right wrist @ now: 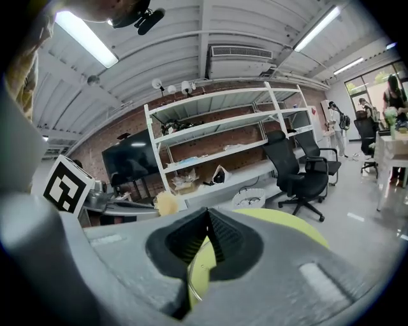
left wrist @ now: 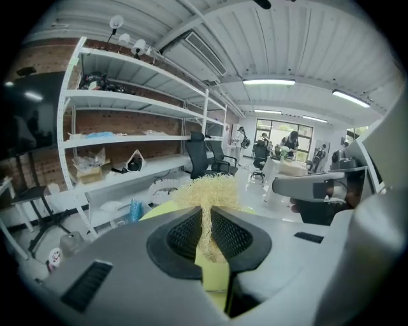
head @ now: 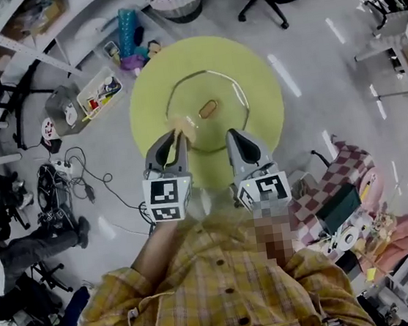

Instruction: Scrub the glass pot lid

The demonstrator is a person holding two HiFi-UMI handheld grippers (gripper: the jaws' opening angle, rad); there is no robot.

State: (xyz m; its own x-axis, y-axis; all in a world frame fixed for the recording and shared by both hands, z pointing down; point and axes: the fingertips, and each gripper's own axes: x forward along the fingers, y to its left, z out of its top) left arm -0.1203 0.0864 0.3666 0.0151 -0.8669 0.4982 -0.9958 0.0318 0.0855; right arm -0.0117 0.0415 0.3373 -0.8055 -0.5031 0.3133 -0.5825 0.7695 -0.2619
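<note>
Between left tongs point(left wrist: 204, 215), wiry pale scrubber point(left wrist: 208, 193) over round glass lid point(head: 221, 125)

Workshop interior. Red brick wall point(left wrist: 115, 121) behind white shelving point(left wrist: 127, 99). Grey floor point(head: 309, 57). Black office chairs point(right wrist: 299, 175). Ceiling strip lights point(left wrist: 269, 81) on a ribbed white ceiling. Windows point(left wrist: 280, 125) at the far end. Round yellow-green worktop point(head: 251, 64) at centre.
</note>
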